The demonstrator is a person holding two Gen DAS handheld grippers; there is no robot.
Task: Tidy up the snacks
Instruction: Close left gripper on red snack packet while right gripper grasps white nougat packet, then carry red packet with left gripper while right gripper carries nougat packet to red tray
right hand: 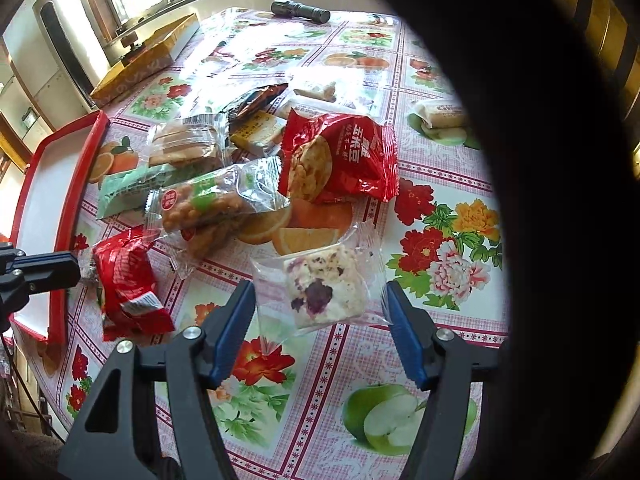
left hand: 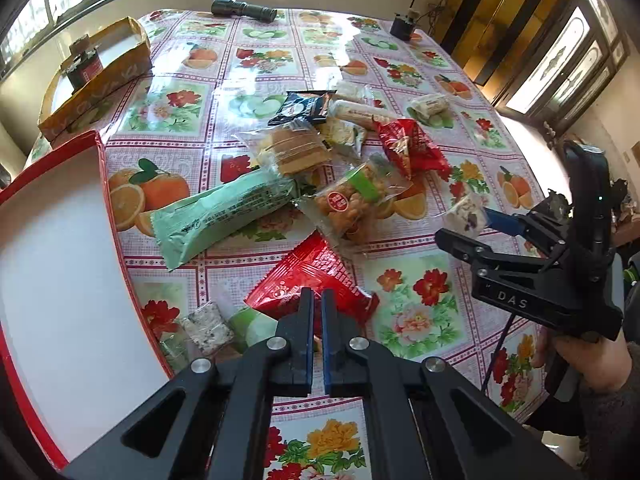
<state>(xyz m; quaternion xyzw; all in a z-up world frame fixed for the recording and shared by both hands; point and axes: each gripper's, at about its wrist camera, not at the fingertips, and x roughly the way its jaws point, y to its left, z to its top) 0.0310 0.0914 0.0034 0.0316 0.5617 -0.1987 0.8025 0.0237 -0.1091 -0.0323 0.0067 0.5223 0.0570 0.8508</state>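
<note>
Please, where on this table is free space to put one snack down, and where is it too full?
Free: the white inside of the red tray, and the cloth between the yellow box, the flashlight and the snack pile. Crowded: the middle, around the green packet and the red cracker bag, where packets overlap.
</note>
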